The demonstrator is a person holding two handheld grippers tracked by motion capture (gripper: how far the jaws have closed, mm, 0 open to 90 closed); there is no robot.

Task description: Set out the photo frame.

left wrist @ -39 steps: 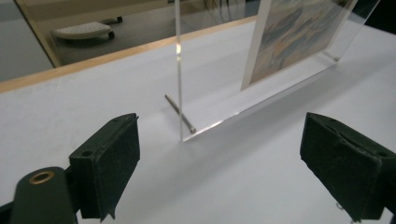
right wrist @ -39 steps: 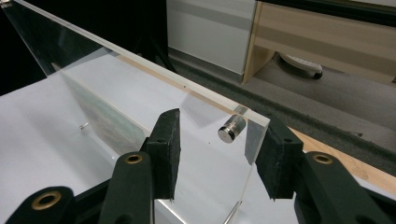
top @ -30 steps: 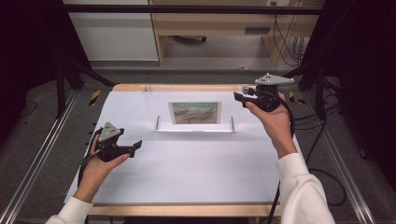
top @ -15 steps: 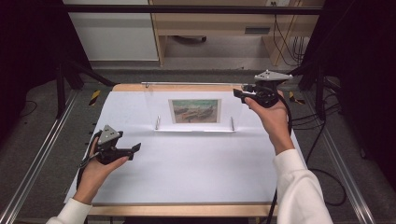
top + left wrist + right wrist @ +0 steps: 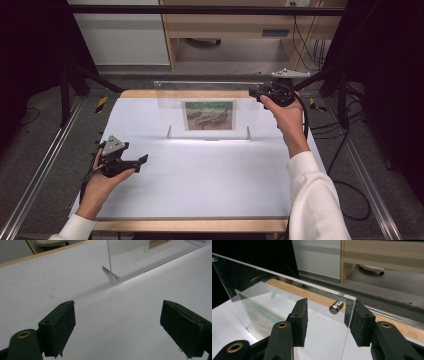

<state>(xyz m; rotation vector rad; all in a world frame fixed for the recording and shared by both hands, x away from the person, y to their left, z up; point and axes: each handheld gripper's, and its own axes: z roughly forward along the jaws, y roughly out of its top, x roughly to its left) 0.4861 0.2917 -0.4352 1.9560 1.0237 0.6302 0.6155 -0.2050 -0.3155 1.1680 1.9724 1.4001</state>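
We find the clear picture frame upright at the far middle of the bench. The right gripper has jaws spread astride its upper corner, not yet pinching. The left gripper idles, jaws spread, empty; any lift remains undone

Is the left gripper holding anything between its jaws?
No. In the left gripper view the left gripper has its jaws spread wide, with nothing but bare white table between them.

both grippers gape, right raised
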